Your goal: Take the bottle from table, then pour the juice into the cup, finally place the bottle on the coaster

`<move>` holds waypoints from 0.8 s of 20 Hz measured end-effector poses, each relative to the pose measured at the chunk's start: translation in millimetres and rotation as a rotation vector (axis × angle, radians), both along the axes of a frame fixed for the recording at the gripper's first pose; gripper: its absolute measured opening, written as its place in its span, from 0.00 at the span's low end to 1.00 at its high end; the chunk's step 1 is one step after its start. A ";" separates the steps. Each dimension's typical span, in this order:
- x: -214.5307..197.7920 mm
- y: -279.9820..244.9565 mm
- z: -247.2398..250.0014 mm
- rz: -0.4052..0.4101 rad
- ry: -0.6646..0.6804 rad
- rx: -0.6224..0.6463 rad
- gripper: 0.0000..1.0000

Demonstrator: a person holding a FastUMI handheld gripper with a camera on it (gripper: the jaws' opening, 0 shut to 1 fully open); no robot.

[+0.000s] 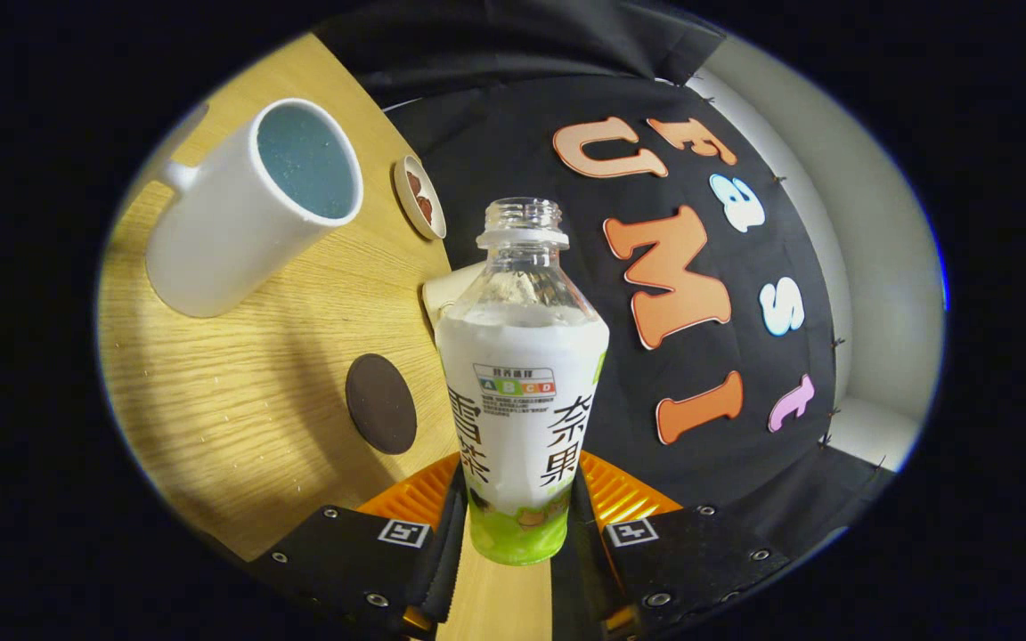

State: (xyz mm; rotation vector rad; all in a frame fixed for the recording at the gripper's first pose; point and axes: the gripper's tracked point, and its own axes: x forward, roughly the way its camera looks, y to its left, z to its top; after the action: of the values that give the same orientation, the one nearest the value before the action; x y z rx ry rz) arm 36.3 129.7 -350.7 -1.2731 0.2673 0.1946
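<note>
A clear bottle (520,392) with a white and green label and no cap stands between my fingers, held tilted so the table looks turned on its side. My gripper (517,525) is shut on the bottle's lower part. A white cup (246,214) with a blue-grey inside and a handle stands on the wooden table (237,401), beyond the fingers and off to the bottle's left. A dark round coaster (380,403) lies flat on the wood between the cup and the bottle, close beside the label.
A small round dish (419,196) with brown pieces sits near the table's far edge, past the cup. A pale object (443,294) peeks out from behind the bottle's shoulder. The booth's black cloth wall rises behind the table.
</note>
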 end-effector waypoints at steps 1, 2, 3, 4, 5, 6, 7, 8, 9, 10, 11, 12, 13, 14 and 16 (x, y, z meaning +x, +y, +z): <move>0.0 1.9 2.6 0.015 -0.010 -0.020 0.57; -0.8 4.8 4.0 0.032 -0.020 -0.045 0.57; -0.6 7.4 7.9 0.050 -0.036 -0.070 0.57; -1.0 8.5 11.1 0.064 -0.053 -0.093 0.57; 1.5 8.6 14.4 0.076 -0.063 -0.111 0.57; 1.5 10.0 16.1 0.086 -0.068 -0.119 0.57; 1.6 11.6 17.0 0.093 -0.069 -0.124 0.57; 1.6 12.7 17.9 0.100 -0.072 -0.128 0.57; 1.5 14.6 19.7 0.107 -0.075 -0.134 0.57; 1.9 16.8 21.8 0.115 -0.082 -0.144 0.57; 2.4 18.7 23.5 0.124 -0.087 -0.157 0.57; 3.2 19.9 23.8 0.132 -0.087 -0.177 0.57; 6.4 20.0 24.3 0.141 -0.086 -0.197 0.57; 7.8 20.4 23.7 0.149 -0.086 -0.215 0.57; 6.8 21.0 25.7 0.171 -0.098 -0.246 0.57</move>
State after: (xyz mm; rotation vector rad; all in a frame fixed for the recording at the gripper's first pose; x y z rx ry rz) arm 43.1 150.7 -325.0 -1.5467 0.0989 0.2500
